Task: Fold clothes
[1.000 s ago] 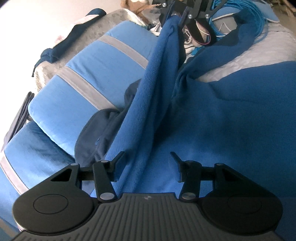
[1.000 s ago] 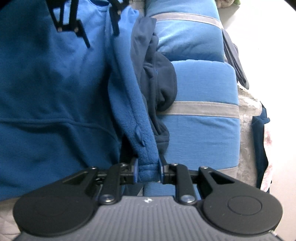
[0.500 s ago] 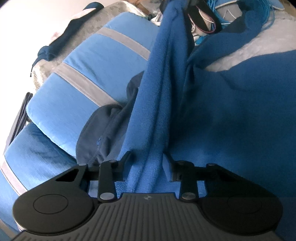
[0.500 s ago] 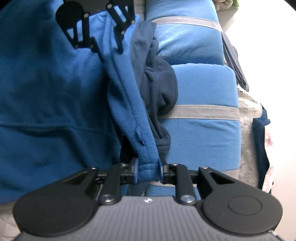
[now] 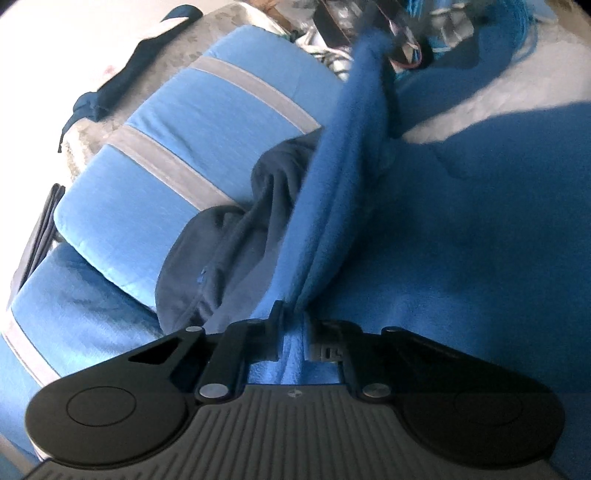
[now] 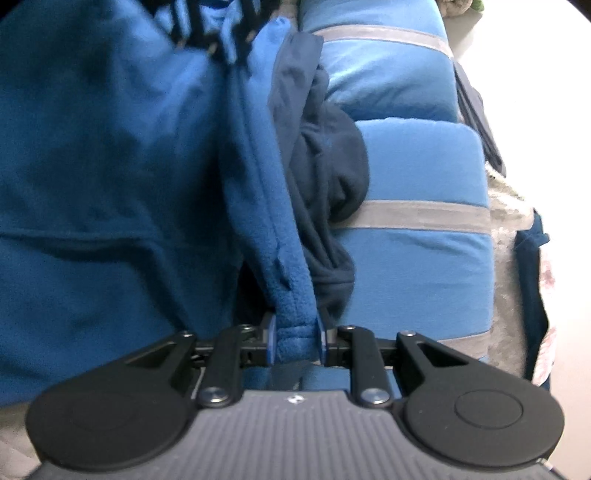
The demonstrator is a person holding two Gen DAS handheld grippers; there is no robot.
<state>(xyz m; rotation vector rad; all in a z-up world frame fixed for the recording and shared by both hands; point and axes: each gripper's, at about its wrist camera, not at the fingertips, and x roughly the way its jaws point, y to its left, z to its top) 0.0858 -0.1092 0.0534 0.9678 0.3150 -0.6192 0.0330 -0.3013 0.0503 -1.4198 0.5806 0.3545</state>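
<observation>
A blue fleece garment (image 5: 480, 229) lies spread over the pale bed cover, one edge pulled up into a taut ridge (image 5: 332, 184) between my two grippers. My left gripper (image 5: 293, 317) is shut on the near end of that ridge. In the right wrist view my right gripper (image 6: 295, 332) is shut on the fleece's hemmed edge (image 6: 291, 295), with the rest of the fleece (image 6: 110, 166) spread to the left. The left gripper (image 6: 221, 33) shows blurred at the top, holding the ridge's far end. A dark navy garment (image 5: 221, 251) lies bunched beside the ridge.
Light blue cushions with grey stripes (image 5: 207, 122) run along the fleece's side; they sit on the right in the other view (image 6: 417, 236). A dark blue cloth (image 5: 122, 81) lies on the pale cover's edge. Blue cable and clutter (image 5: 517, 40) sit at the far end.
My left gripper has moved forward and closed from open onto the fleece ridge. The right gripper has kept its grip on the hem and lifted the ridge more taut.
</observation>
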